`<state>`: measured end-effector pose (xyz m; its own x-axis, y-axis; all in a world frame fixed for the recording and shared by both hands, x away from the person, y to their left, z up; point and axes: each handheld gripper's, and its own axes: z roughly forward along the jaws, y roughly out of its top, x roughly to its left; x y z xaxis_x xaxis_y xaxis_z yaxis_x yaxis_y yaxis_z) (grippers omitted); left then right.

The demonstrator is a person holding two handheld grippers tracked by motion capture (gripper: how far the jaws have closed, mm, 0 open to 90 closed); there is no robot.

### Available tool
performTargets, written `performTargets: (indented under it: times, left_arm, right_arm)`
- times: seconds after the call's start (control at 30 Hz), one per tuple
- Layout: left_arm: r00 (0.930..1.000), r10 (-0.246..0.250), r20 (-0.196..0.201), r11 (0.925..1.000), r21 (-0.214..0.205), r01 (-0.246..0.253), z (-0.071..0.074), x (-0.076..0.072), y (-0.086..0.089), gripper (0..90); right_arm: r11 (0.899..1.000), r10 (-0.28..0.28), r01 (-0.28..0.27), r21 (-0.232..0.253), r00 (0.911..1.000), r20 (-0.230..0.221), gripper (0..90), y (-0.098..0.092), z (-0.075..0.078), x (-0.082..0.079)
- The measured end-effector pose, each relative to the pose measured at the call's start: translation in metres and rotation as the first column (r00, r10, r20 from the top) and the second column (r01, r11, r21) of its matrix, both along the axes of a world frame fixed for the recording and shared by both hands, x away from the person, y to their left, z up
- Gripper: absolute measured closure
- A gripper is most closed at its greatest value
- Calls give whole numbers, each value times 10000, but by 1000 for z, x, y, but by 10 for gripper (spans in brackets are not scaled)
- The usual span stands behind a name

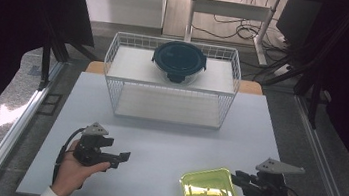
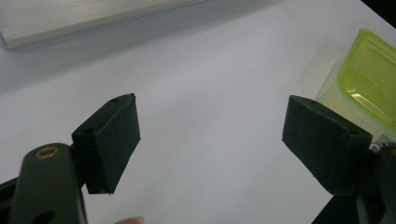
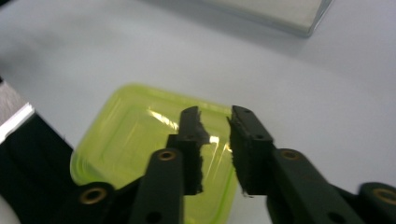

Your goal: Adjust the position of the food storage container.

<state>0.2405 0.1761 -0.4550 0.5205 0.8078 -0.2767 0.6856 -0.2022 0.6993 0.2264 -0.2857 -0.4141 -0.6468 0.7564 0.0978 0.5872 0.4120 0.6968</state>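
Hovering over the yellow-green container [image 3: 154,154], the right gripper [image 3: 215,140] has its jaws nearly together, a narrow gap left and nothing pinched; the container lies just beneath and ahead of its tips. Farther off, the left gripper [image 2: 210,140] stands spread wide over bare table [image 2: 210,60].

Beyond my work area
I see 1 white wire rack [image 1: 171,85] on the white table [image 1: 157,141], a dark round lidded container [image 1: 179,61] on top.
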Motion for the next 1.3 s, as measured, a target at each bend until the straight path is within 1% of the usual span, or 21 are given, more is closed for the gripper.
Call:
performTargets:
  times: [0.07,0.13,0.17,0.2,0.23,0.27,0.3,0.33,0.37,0.47,0.5,0.53,0.6,0.63,0.7,0.8,0.93,1.1,1.13,1.23,1.3]
  left_arm:
    - [10000,-23,-42,10000,-48,23,0,0,0,184]
    - [10000,-30,-87,10000,-67,29,-1,0,-1,183]
    - [9999,-42,-113,10000,-65,41,-2,0,-1,183]
    - [9999,-52,-113,10000,-56,51,-2,0,-1,183]
    - [9999,-80,-128,10000,-32,80,-3,0,-2,183]
    - [9999,-103,-113,9999,7,103,-3,1,-1,182]
    - [9999,-100,-126,9999,-4,100,-3,1,-2,182]
    - [9998,-88,-156,10000,-17,88,-4,1,-2,182]
    - [9998,-81,-170,10000,11,81,-4,1,-2,182]
    - [9998,-75,-203,10000,50,76,-5,1,-3,182]
    - [9997,-62,-235,10000,40,63,-5,1,-3,182]
    - [9997,-68,-235,10000,57,70,-5,1,-3,182]
    - [9997,-65,-238,10000,51,67,-5,1,-3,182]
    - [9997,-63,-238,10000,50,64,-5,1,-3,182]
    - [9996,-54,-263,10000,27,55,-6,1,-3,182]
    - [9996,-187,-218,9998,-98,185,-7,1,-2,179]
    - [9996,-263,-80,9996,-124,262,-5,1,-2,175]
    - [9996,-249,-90,9996,-104,248,-6,1,-1,175]
    - [9997,-241,-89,9997,-101,240,-6,1,-1,175]
    - [9998,-199,-82,9997,-106,198,-6,2,0,175]
    - [9998,-184,-112,9998,-77,183,-6,2,0,175]
  right_arm:
    - [9994,245,-246,-248,9997,-39,828,1,-3,-6]
    - [9981,519,-522,-316,9986,-131,880,2,-6,-13]
    - [9940,879,-896,-635,9957,-289,885,5,-11,-20]
    - [9940,879,-896,-635,9957,-289,885,5,-11,-20]
    - [9906,1039,-1060,-866,9942,-285,886,7,-13,-23]
    - [9843,1197,-1230,-1268,9922,-336,886,9,-17,-28]
    - [9798,1318,-1353,-1475,9907,-337,886,10,-20,-31]
    - [9757,1409,-1475,-1618,9887,-516,886,12,-24,-35]
    - [9734,1512,-1590,-1647,9867,-592,886,12,-26,-37]
    - [9592,1911,-2078,-1916,9763,-1019,887,17,-36,-43]
    - [9522,2067,-2278,-2035,9710,-1198,887,20,-41,-44]
    - [9428,2191,-2454,-2256,9663,-1351,887,22,-45,-44]
    - [9279,2211,-2575,-2695,9623,-1582,887,27,-53,-44]
    - [9243,2168,-2559,-2832,9626,-1622,887,29,-55,-43]
    - [9235,2240,-2651,-2772,9594,-1712,887,31,-57,-42]
    - [9175,2340,-2790,-2835,9549,-1826,887,35,-59,-41]
    - [9189,2220,-2705,-2873,9563,-1905,887,37,-62,-37]
    - [9279,1972,-2439,-2821,9629,-1841,887,39,-64,-32]
    - [9276,1960,-2430,-2838,9632,-1841,887,40,-64,-31]
    - [9336,1847,-2295,-2752,9663,-1792,887,43,-64,-26]
    - [9345,1796,-2243,-2765,9675,-1780,887,45,-65,-23]
